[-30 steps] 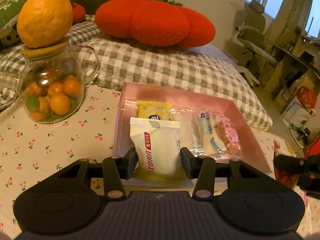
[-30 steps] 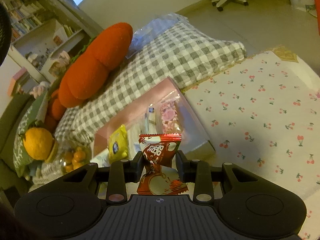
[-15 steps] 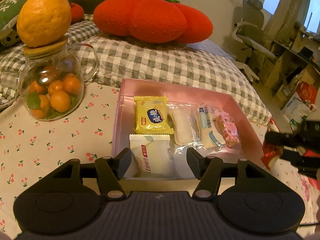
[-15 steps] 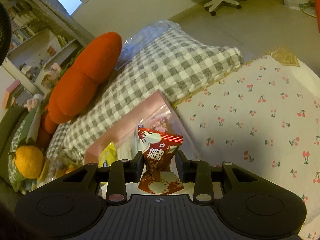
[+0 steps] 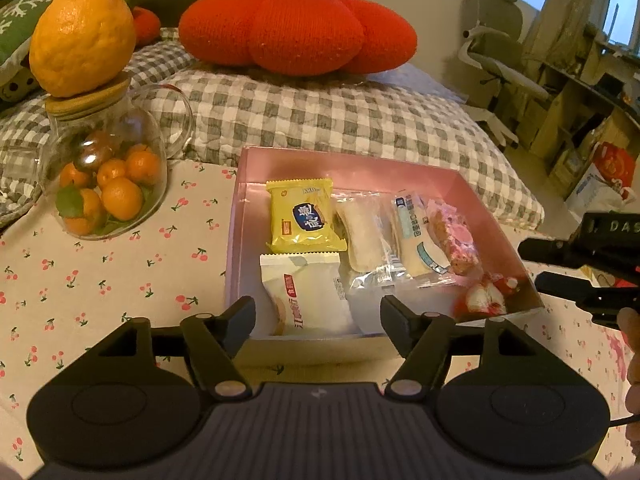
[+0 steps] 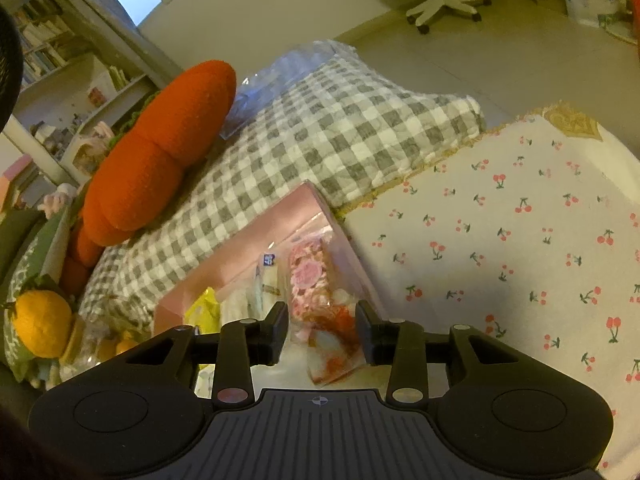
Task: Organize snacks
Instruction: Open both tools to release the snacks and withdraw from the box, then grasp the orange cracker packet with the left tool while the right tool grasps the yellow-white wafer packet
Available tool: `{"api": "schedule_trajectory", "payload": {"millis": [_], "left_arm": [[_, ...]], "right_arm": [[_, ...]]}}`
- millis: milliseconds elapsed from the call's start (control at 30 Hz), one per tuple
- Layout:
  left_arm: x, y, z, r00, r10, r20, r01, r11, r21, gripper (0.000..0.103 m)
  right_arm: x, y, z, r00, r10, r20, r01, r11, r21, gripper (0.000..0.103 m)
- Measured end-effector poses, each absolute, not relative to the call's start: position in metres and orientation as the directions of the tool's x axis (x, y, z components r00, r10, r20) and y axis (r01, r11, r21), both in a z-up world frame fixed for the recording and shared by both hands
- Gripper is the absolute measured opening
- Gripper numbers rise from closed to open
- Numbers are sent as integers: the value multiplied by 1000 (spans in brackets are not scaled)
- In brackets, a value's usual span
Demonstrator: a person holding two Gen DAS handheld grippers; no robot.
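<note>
Both packets have dropped into the pink box (image 5: 352, 162); your left gripper (image 5: 318, 314) and right gripper (image 6: 321, 332) have just opened, holding nothing. Withdrawing low, your fingers could snag the red packet (image 5: 486, 298) by the near right wall

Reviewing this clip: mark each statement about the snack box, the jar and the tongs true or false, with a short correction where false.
1. The red snack packet lies inside the pink box. True.
2. The left tongs clamp the white packet. False: they stand open, clear of it.
3. A large citrus fruit sits on the glass jar. True.
4. The yellow packet lies outside the box. False: it is inside.
5. The right tongs grip the red packet. False: open.
</note>
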State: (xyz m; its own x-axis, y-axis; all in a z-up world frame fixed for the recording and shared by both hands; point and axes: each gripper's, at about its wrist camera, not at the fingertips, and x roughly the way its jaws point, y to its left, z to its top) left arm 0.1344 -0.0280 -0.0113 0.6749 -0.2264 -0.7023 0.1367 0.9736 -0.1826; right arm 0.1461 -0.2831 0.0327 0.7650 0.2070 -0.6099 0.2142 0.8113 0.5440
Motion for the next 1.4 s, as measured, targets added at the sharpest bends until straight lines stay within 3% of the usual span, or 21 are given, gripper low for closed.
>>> {"api": "schedule_trajectory", "payload": {"millis": [67, 233, 467, 567, 1400], "left_arm": [[132, -28, -10, 674, -227, -703, 142, 974, -179, 69], [125, -27, -4, 667, -230, -709, 165, 973, -160, 75], [110, -24, 6, 658, -247, -712, 210, 967, -142, 80], [102, -21, 10, 655, -260, -710, 224, 964, -146, 85], [34, 8, 1, 625, -266, -734, 354, 935, -38, 97]], "right_arm": [[142, -285, 35, 769, 202, -607, 214, 813, 542, 54], [133, -287, 41, 758, 202, -620, 213, 822, 528, 59], [112, -286, 50, 731, 191, -656, 190, 866, 463, 61], [98, -285, 55, 725, 175, -666, 166, 894, 416, 70], [10, -274, 53, 705, 134, -696, -1, 982, 188, 83]]}}
